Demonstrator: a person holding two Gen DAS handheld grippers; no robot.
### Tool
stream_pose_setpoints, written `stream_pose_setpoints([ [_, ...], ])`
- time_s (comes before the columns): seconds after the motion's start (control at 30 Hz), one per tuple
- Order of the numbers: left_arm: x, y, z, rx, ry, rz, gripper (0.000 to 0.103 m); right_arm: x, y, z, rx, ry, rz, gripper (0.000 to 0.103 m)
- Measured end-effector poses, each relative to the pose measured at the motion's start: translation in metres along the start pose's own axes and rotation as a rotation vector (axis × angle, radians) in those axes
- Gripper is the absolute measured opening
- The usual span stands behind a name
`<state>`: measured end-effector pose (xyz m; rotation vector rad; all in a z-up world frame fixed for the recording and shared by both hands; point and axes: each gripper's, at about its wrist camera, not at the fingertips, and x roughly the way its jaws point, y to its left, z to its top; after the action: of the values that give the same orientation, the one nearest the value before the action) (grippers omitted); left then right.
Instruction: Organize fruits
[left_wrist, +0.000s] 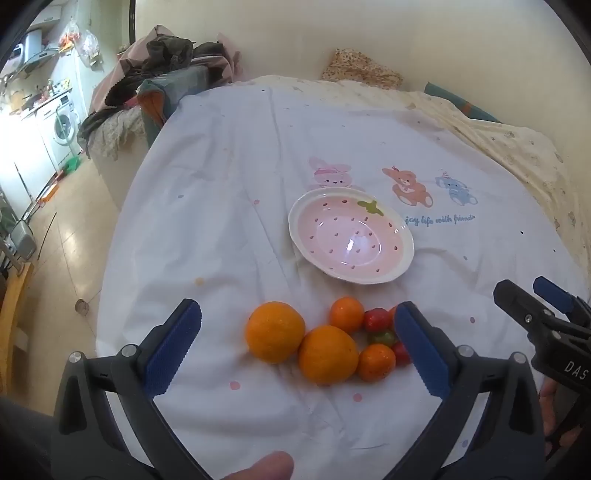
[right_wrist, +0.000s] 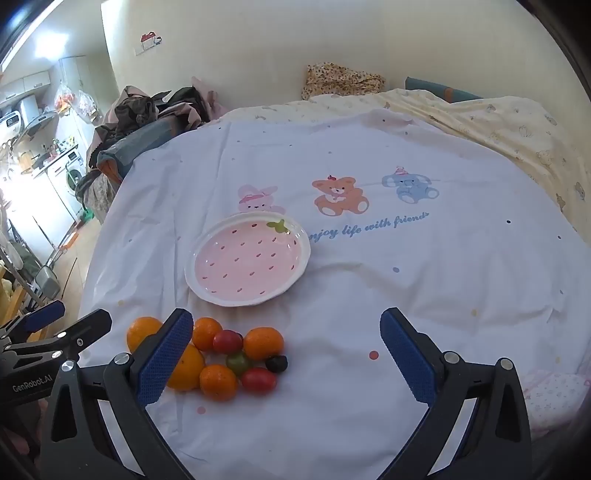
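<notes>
A pile of fruit lies on the white sheet: two large oranges, several small tangerines, red tomatoes, a green one and a dark one. An empty pink strawberry-pattern plate sits just beyond the pile. My left gripper is open, its jaws on either side of the pile, just above it. My right gripper is open and empty, to the right of the pile; its left finger covers part of one orange.
The sheet with cartoon animals covers a bed; a cream blanket lies at the right and back. Heaped clothes sit at the bed's far left corner. The floor and a washing machine are off to the left.
</notes>
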<state>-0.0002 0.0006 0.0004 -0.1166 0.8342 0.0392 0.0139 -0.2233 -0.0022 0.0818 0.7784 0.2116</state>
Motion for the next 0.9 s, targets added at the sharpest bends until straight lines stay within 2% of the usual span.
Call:
stream_pose_setpoints([
  [0.27, -0.0022, 0.0082, 0.0014, -0.013, -0.002, -0.037, 0.103, 0.0002, 0.0000, -0.0001, -0.003, 0.002, -0.009, 0.103],
  [0.3, -0.0002, 0.0039, 0.0002, -0.001, 0.000, 0.009, 0.103, 0.0001, 0.0015, -0.0004, -0.006, 0.003, -0.012, 0.103],
  [0.9, -0.0029, -0.0006, 0.0021, 0.008, -0.010, 0.020, 0.103, 0.0021, -0.0004, -0.0010, -0.003, 0.008, -0.013, 0.103],
])
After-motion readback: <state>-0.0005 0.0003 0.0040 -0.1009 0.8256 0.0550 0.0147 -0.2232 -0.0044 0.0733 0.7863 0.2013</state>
